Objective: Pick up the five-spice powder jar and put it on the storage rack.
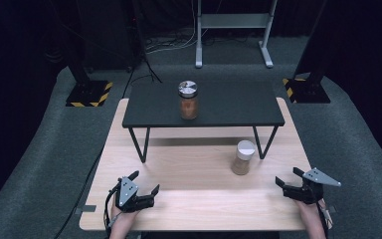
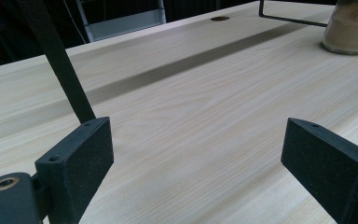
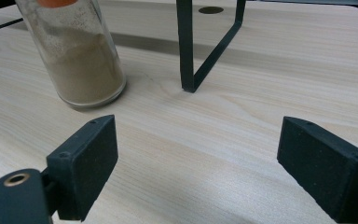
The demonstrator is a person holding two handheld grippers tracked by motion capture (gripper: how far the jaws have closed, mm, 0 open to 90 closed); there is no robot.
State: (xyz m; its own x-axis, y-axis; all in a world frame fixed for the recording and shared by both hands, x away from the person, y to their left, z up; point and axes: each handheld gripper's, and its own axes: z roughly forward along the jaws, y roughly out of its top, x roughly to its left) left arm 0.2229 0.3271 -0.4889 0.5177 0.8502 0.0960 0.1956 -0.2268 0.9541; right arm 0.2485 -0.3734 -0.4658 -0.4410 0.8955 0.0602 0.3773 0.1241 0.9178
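Observation:
A glass jar with a white lid (image 1: pixel 242 157) holds tan powder and stands upright on the wooden table (image 1: pixel 194 199), right of centre; it also appears as the jar (image 3: pixel 81 60) and the jar (image 2: pixel 352 28) in the gripper views. A second jar with a silver lid (image 1: pixel 188 99) holds brown powder and stands on the black shelf (image 1: pixel 229 107). My left gripper (image 1: pixel 144 182) rests low near the front left, open and empty. My right gripper (image 1: pixel 289 177) rests near the front right, open and empty, a short way right of the white-lidded jar.
The black shelf stands on thin metal legs (image 1: pixel 139 144) over the back half of the table; one leg (image 3: pixel 189 51) is just right of the jar. Beyond the table are floor stands (image 1: pixel 87 92), cables and a metal frame (image 1: pixel 234 30).

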